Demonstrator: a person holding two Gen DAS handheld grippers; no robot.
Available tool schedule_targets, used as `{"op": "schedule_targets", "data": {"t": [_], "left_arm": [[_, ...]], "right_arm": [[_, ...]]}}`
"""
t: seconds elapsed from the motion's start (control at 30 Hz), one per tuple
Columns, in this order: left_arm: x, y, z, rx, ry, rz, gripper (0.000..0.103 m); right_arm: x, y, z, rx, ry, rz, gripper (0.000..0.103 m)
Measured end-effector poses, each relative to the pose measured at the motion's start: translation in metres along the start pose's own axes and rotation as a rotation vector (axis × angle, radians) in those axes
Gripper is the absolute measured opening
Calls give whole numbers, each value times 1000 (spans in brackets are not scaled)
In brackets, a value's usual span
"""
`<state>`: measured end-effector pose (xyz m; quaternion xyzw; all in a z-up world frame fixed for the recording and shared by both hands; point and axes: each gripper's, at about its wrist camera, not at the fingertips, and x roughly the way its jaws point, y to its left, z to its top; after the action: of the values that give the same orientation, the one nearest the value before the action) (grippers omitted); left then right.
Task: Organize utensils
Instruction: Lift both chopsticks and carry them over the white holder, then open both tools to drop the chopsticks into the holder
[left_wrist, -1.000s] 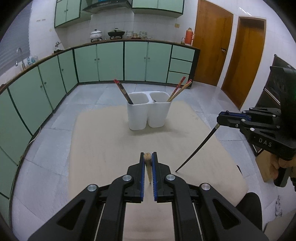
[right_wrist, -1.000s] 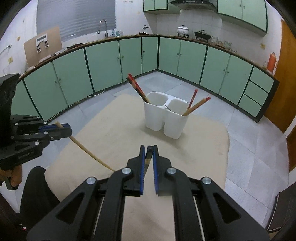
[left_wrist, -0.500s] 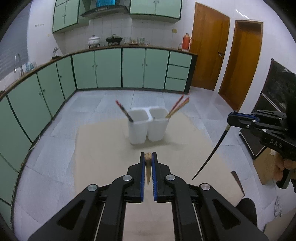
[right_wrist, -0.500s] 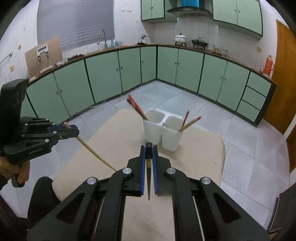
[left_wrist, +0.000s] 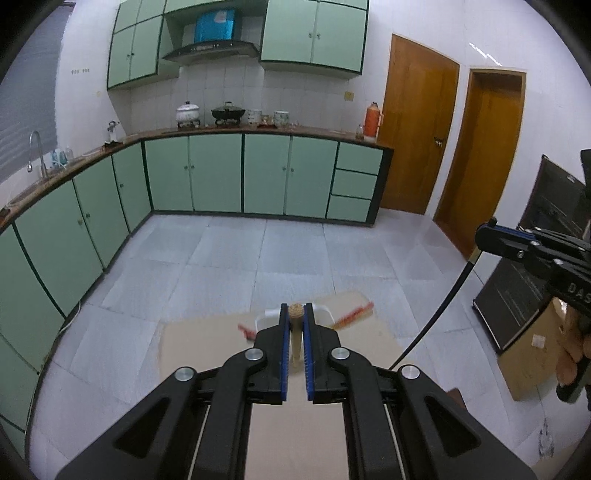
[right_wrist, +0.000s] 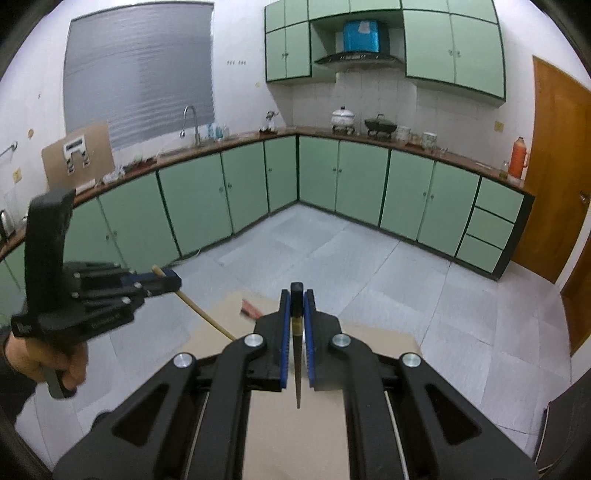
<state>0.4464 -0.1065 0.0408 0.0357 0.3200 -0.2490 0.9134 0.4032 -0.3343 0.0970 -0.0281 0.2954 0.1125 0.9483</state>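
My left gripper (left_wrist: 294, 314) is shut on a pale wooden chopstick (left_wrist: 295, 347) that hangs tip-down between its blue pads. My right gripper (right_wrist: 296, 299) is shut on a black chopstick (right_wrist: 297, 369), also tip-down. Both are held high above the beige table (left_wrist: 192, 343). The white two-cup holder (left_wrist: 263, 318) is mostly hidden behind the left fingers, with red-ended chopsticks (left_wrist: 354, 314) sticking out on either side. In the left wrist view the right gripper (left_wrist: 493, 240) carries the black chopstick (left_wrist: 439, 306). In the right wrist view the left gripper (right_wrist: 166, 282) carries the wooden chopstick (right_wrist: 201, 312).
Green base cabinets (left_wrist: 218, 173) run along the far and left walls across a grey tiled floor (left_wrist: 295, 251). Two wooden doors (left_wrist: 417, 140) stand at the right. A black cabinet (left_wrist: 524, 288) and a cardboard box (left_wrist: 532, 354) sit beside the table. A person's hand (right_wrist: 74, 365) grips the left handle.
Both grippers have risen with their chopsticks still held. The white holder has dropped low in both views and now sits behind the fingers.
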Motion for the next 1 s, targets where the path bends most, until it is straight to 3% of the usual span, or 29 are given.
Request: {"op": "schedule_targets", "data": {"t": [0.17,0.37,0.47,0.7,0.87,1.0], "left_arm": [[26,6,27,-6,-3,23,7],[79,21,35,-53,20,30,7],[111,30,28,-72,49,29,7],[173,47,3,-110,114,13,7],[195,55,-12,-120,152,3,7],[199,56,-17,-110,163,19,9]], "right_arm": [[25,-12,28,37,-34,-24,6],[82,-32,32,89,-60,-73,6],[120,-39,22,80,-61,-123,6],[195,-55,-12,123,-1,-140,6],[224,-59,-37,151,64,-127,7],[231,-65,-47,177,81,-136,16]]}}
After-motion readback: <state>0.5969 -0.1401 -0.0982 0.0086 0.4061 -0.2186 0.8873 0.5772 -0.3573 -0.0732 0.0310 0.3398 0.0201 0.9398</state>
